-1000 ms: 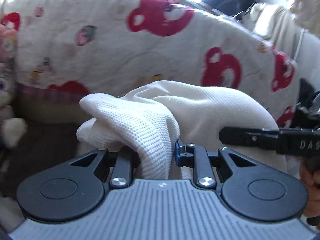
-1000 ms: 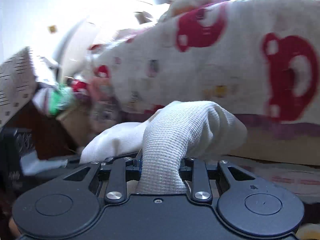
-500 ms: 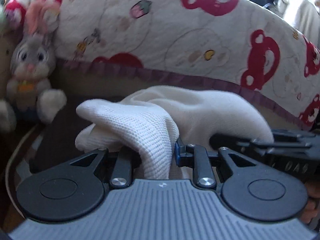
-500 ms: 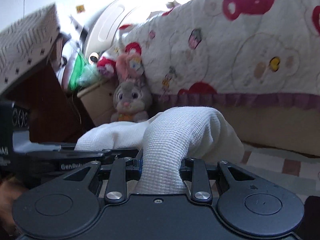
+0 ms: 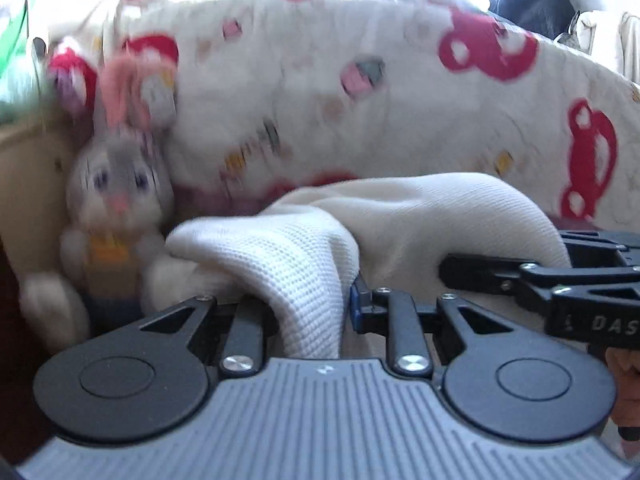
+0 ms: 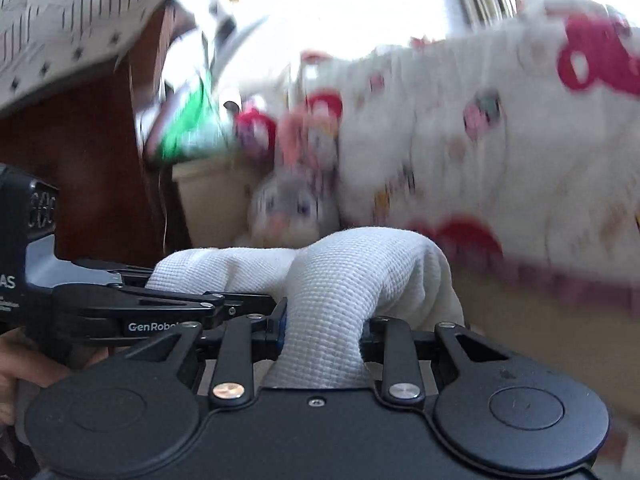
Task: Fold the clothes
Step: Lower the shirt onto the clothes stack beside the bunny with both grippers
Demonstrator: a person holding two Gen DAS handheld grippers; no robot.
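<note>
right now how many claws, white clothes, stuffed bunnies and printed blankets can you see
claws: 2, left claw and right claw, both shut on the white garment
white garment: 1
stuffed bunny: 1
printed blanket: 1
total: 5

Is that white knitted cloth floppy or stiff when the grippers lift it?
Probably floppy: the white knitted cloth droops over the left gripper and bunches in the right gripper. Likely light, and its bumpy weave should resist slipping.
</note>
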